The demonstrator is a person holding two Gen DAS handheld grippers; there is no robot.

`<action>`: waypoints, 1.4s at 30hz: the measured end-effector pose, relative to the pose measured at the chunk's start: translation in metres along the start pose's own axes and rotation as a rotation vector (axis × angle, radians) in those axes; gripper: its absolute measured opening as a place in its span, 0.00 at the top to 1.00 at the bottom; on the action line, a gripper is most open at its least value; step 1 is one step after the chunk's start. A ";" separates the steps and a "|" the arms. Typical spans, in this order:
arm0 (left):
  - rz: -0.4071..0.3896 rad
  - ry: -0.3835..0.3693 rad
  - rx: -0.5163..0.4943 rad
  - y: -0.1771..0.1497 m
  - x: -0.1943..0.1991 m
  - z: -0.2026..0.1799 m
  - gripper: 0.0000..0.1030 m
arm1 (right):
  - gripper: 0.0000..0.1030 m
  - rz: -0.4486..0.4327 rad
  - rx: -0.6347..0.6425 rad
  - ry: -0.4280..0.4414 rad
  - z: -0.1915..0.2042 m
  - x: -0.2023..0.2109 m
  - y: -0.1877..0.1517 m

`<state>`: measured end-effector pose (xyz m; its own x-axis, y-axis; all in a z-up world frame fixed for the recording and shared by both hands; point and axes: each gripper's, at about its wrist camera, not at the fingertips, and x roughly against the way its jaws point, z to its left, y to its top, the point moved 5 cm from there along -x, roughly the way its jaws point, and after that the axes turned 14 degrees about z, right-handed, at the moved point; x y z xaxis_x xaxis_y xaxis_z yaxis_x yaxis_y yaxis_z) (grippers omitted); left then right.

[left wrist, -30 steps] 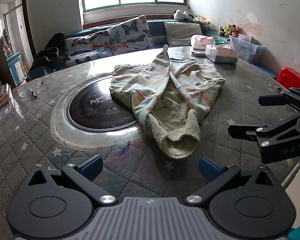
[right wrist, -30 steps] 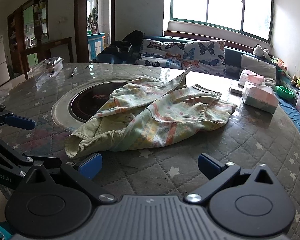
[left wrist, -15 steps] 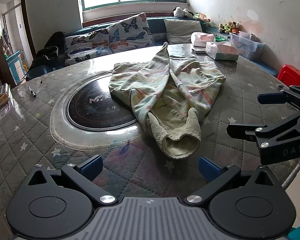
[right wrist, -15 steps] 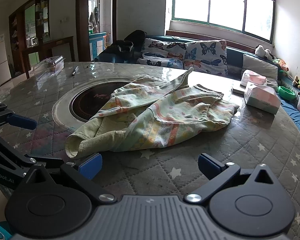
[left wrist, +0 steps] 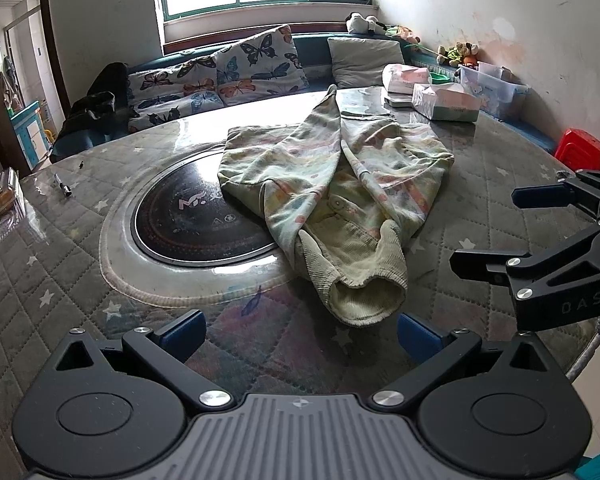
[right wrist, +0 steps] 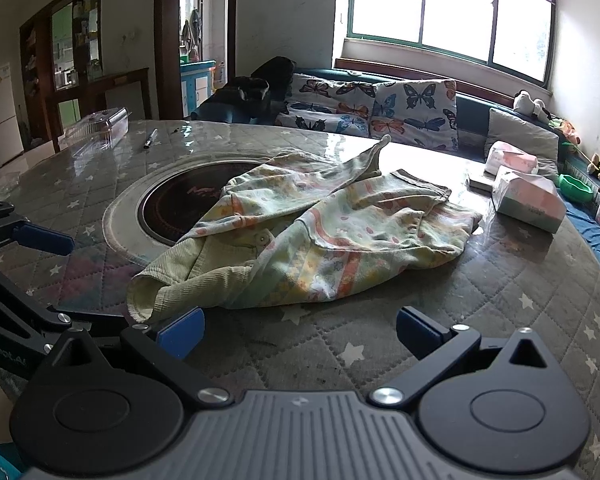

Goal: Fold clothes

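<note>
Lying crumpled in the middle of the round table [left wrist: 60,280], the garment [left wrist: 340,192] is a soft printed jacket in pale green with orange and pink marks. Its lining is ribbed corduroy of a dull yellow-green, and one wide cuff [left wrist: 364,292] opens like a mouth toward the near edge. One sleeve [right wrist: 364,160] stretches away toward the window side.

The table wears a quilted grey cover with small white stars under a glossy clear sheet. In the center sits a black round glass cooktop [left wrist: 196,220] inside a pale ring, and part of the garment lies over its edge.

The left gripper [left wrist: 300,328] hangs just before the cuff with its blue-padded fingers [left wrist: 182,330] spread wide, holding nothing. The right gripper [right wrist: 300,330] is also wide apart and empty, near the hem of the cloth (not touching it, as far as I see).

Farther back stand a tissue box [right wrist: 528,202] and a clear plastic container [right wrist: 96,128]; a pen [right wrist: 151,139] lies near that container.
</note>
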<state>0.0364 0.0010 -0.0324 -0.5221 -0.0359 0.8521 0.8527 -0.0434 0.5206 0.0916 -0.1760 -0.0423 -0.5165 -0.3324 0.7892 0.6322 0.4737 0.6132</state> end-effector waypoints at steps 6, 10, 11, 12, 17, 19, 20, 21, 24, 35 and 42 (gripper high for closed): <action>-0.005 0.001 -0.001 0.007 0.001 0.003 0.00 | 0.00 0.001 0.004 0.002 -0.004 -0.005 0.003; -0.018 0.004 -0.004 0.014 0.005 0.006 0.00 | 0.00 0.003 0.010 0.002 -0.004 -0.006 0.010; -0.023 0.006 -0.004 0.017 0.006 0.007 0.00 | 0.00 0.002 0.010 0.001 -0.005 -0.006 0.012; -0.028 0.007 -0.004 0.019 0.006 0.008 0.00 | 0.00 0.002 0.010 0.001 -0.006 -0.006 0.013; -0.043 0.010 -0.005 0.034 0.006 0.012 0.00 | 0.00 0.000 0.002 0.004 -0.012 -0.014 0.021; -0.048 0.010 -0.006 0.040 0.005 0.014 0.00 | 0.00 0.000 -0.001 0.004 -0.014 -0.016 0.024; -0.050 0.009 -0.006 0.043 0.004 0.015 0.00 | 0.00 0.000 -0.002 0.004 -0.015 -0.017 0.026; -0.050 0.008 -0.007 0.046 0.002 0.015 0.00 | 0.00 0.001 -0.004 0.006 -0.017 -0.019 0.028; -0.049 0.005 -0.011 0.055 -0.004 0.016 0.00 | 0.00 0.004 -0.010 0.006 -0.021 -0.024 0.034; -0.039 -0.013 -0.046 0.084 -0.035 0.019 0.00 | 0.00 0.045 -0.034 -0.008 -0.041 -0.052 0.059; -0.073 -0.032 -0.107 0.101 -0.051 0.013 0.01 | 0.08 0.084 -0.088 -0.013 -0.059 -0.067 0.071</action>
<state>0.1497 0.0115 -0.0224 -0.5804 0.0035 0.8143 0.8047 -0.1506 0.5742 0.2054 -0.1683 -0.0501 -0.4664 -0.2840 0.8378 0.7216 0.4257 0.5460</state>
